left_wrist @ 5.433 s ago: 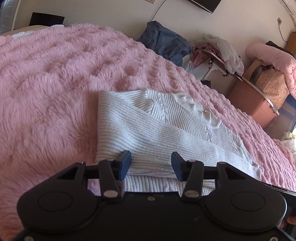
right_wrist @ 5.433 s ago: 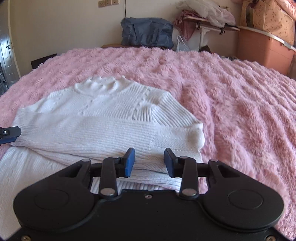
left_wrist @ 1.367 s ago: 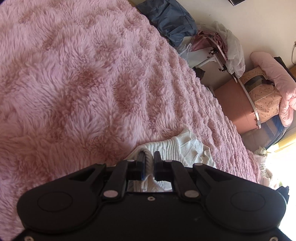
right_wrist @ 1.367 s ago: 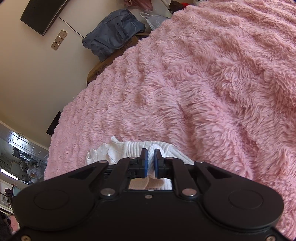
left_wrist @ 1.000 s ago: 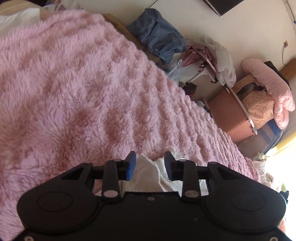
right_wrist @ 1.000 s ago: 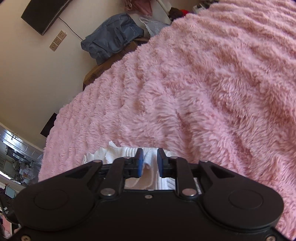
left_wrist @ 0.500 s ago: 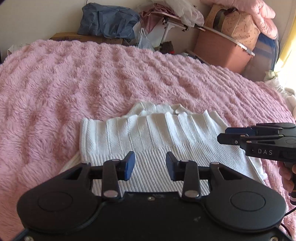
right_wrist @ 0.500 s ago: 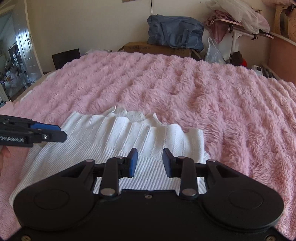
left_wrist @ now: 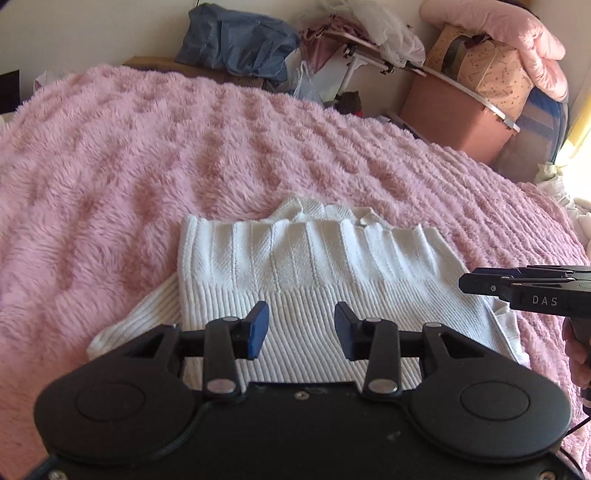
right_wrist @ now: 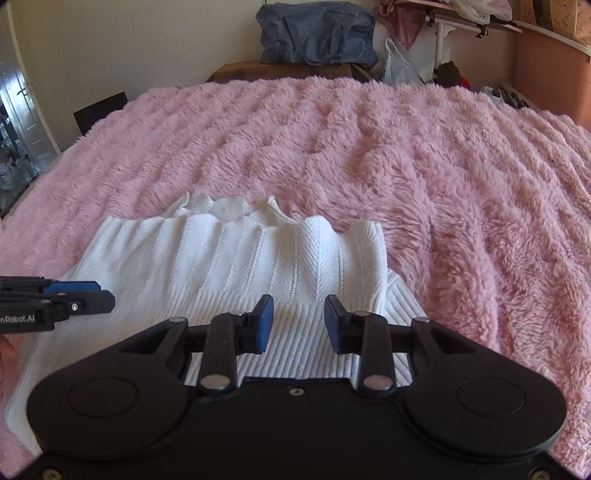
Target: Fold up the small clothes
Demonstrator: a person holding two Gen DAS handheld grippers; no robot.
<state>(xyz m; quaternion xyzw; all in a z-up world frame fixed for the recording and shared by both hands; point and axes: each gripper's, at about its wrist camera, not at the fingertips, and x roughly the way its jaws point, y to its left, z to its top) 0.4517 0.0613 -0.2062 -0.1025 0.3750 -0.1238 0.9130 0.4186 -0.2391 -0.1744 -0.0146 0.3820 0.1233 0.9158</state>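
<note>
A white ribbed knit sweater [left_wrist: 314, 266] [right_wrist: 236, 258] lies folded on the pink fluffy blanket [left_wrist: 110, 166], its hem band turned up toward the collar. My left gripper [left_wrist: 301, 319] hovers over the sweater's near left part; its jaws are opening and nothing is between them. My right gripper [right_wrist: 298, 314] stands over the near right part, jaws apart and empty. Each gripper shows side-on in the other's view: the right gripper [left_wrist: 480, 282] at the right edge, the left gripper [right_wrist: 92, 297] at the left edge.
The pink blanket [right_wrist: 443, 184] covers the whole bed. Beyond its far edge are a blue bag [left_wrist: 236, 40] [right_wrist: 317, 33], cardboard boxes, a folding table with clothes [left_wrist: 369, 40] and a pink storage bin [left_wrist: 454, 110]. A person's hand [left_wrist: 576, 347] holds the right gripper.
Both grippers let go of the sweater's hem, rolled level and drew back toward me. The folded sweater now lies flat in full view. The left jaws have widened.
</note>
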